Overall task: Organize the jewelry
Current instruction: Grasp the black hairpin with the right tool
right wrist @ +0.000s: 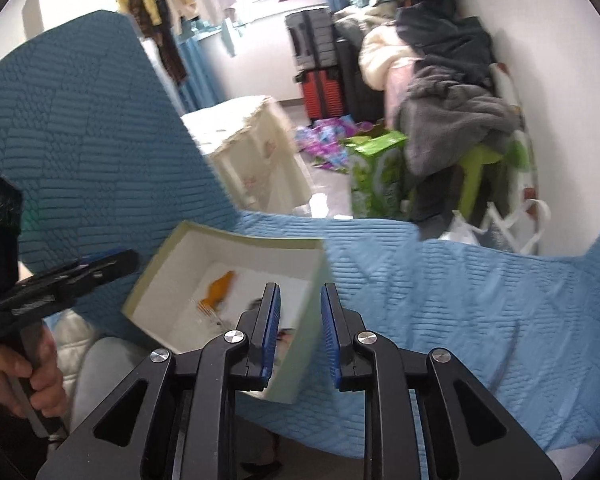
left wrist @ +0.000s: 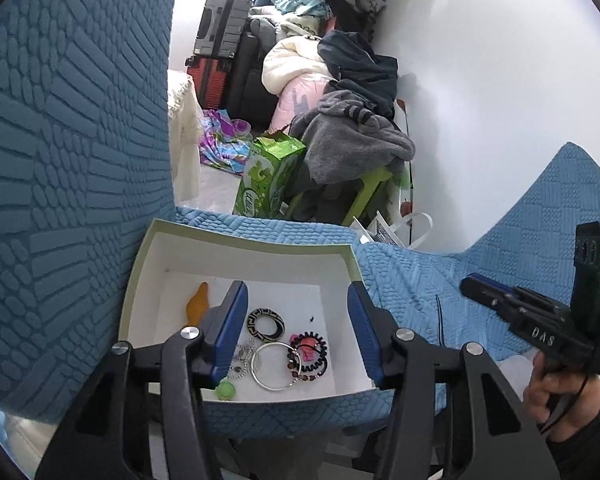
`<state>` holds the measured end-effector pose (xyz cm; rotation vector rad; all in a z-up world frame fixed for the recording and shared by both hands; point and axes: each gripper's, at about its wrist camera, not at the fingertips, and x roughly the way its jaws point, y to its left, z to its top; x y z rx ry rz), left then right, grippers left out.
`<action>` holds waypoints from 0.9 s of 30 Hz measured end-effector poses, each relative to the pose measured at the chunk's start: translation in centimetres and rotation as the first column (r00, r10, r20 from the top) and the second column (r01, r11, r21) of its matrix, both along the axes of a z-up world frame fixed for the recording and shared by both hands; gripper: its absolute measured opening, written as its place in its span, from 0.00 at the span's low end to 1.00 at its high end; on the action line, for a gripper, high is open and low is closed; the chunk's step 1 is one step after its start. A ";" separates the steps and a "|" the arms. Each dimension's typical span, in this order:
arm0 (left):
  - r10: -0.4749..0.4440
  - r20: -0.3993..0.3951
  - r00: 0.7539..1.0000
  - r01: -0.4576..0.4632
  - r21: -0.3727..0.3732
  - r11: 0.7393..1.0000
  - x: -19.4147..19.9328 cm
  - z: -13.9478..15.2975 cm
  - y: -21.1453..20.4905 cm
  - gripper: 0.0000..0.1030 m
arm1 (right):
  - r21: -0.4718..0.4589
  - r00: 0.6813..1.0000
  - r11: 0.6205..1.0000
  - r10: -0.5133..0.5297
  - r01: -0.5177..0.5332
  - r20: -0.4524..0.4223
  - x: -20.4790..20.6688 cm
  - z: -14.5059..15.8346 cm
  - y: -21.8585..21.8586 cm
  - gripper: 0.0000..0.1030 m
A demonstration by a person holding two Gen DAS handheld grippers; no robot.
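Observation:
A shallow white box [left wrist: 152, 248] lies on a blue quilted cover. It holds an orange comb [left wrist: 199, 306], a black patterned bangle [left wrist: 265, 322], a silver bangle [left wrist: 274, 366], a dark bead bracelet [left wrist: 300, 368], a black hair tie with pink [left wrist: 309, 344], a silver chain [left wrist: 242, 356] and a small green piece [left wrist: 225, 391]. My left gripper [left wrist: 298, 292] hovers open above the box, nothing between its pads. My right gripper [right wrist: 301, 292] stands narrowly open and empty over the box's [right wrist: 220, 236] right wall; the orange comb [right wrist: 219, 290] shows blurred inside. Each gripper appears at the other view's edge, hand-held.
The blue quilted cover [left wrist: 420, 280] drapes a seat and its tall back at left. Beyond on the floor stand a green carton [left wrist: 268, 176], a green stool under piled grey clothes [left wrist: 352, 140], suitcases [left wrist: 220, 40] and a cream-covered table [right wrist: 252, 140]. A white wall runs along the right.

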<state>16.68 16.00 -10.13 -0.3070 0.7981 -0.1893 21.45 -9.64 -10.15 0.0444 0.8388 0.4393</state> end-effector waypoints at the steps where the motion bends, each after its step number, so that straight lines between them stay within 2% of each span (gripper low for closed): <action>1: 0.001 -0.002 1.000 -0.001 0.003 1.000 0.0 -0.1 -0.2 0.51 | -0.003 1.000 1.000 -0.024 0.024 0.000 0.0 -0.2 -1.2 0.17; 5: 0.006 0.004 1.000 -0.006 0.038 0.999 -0.4 -0.5 -1.6 0.51 | -0.031 0.994 0.994 -0.105 0.105 -0.005 -0.1 -1.5 -4.8 0.17; 10: 0.022 0.010 1.000 -0.022 0.037 0.999 -1.2 -1.1 -3.3 0.51 | -0.068 0.981 0.980 -0.190 0.187 -0.035 -0.3 -4.4 -8.8 0.17; 18: 0.035 -0.009 0.999 -0.035 0.080 0.996 -2.4 -1.9 -5.5 0.51 | -0.104 0.965 0.964 -0.252 0.244 -0.077 -0.3 -9.0 -12.5 0.17; 23: 0.052 -0.024 0.998 -0.050 0.084 0.995 -2.9 -1.8 -6.4 0.51 | -0.146 0.951 0.951 -0.291 0.275 -0.108 0.9 -12.3 -14.3 0.17; 27: 0.056 -0.038 0.998 -0.051 0.116 0.992 -3.2 -1.8 -7.4 0.51 | -0.180 0.943 0.941 -0.310 0.286 -0.122 1.6 -14.4 -15.4 0.17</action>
